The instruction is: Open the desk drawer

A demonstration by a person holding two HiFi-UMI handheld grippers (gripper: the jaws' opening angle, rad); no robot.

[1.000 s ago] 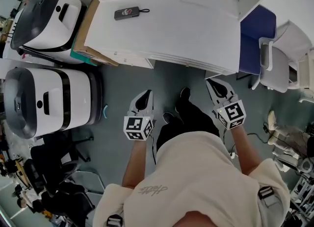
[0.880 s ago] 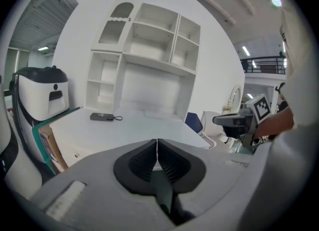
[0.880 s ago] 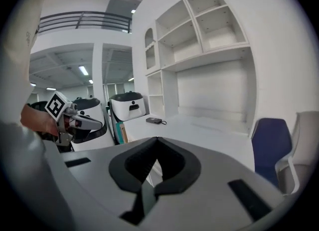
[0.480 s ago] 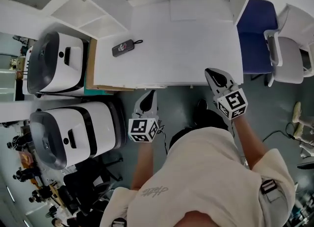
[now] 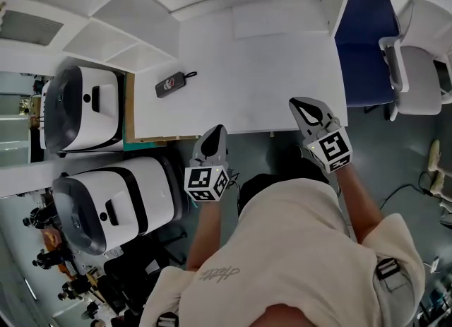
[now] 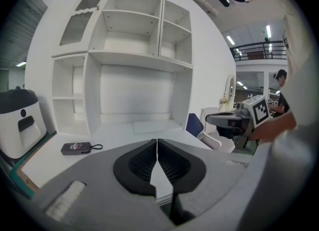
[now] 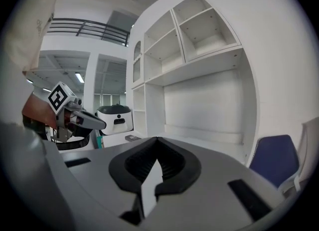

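A white desk (image 5: 268, 57) fills the upper middle of the head view, and its front edge (image 5: 240, 133) runs just beyond both grippers. No drawer front shows; it lies hidden under the desktop. My left gripper (image 5: 219, 128) is shut and empty, its tip at the desk's front edge, left of centre. It points across the desktop (image 6: 124, 135) in the left gripper view, jaws (image 6: 157, 141) together. My right gripper (image 5: 294, 101) hangs over the desk's front right part, shut with nothing held, and its jaws (image 7: 157, 139) meet at the tip.
A small dark device with a strap (image 5: 169, 84) lies on the desk's left side. White shelves (image 6: 129, 60) stand behind the desk. Two white and black machines (image 5: 85, 106) (image 5: 113, 198) sit to the left, and a blue chair (image 5: 364, 43) and a grey chair (image 5: 420, 71) to the right.
Both grippers have moved forward from over the floor to the desk's front edge, the right one now over the desktop. The drawer fronts seen a second ago have passed out of sight.
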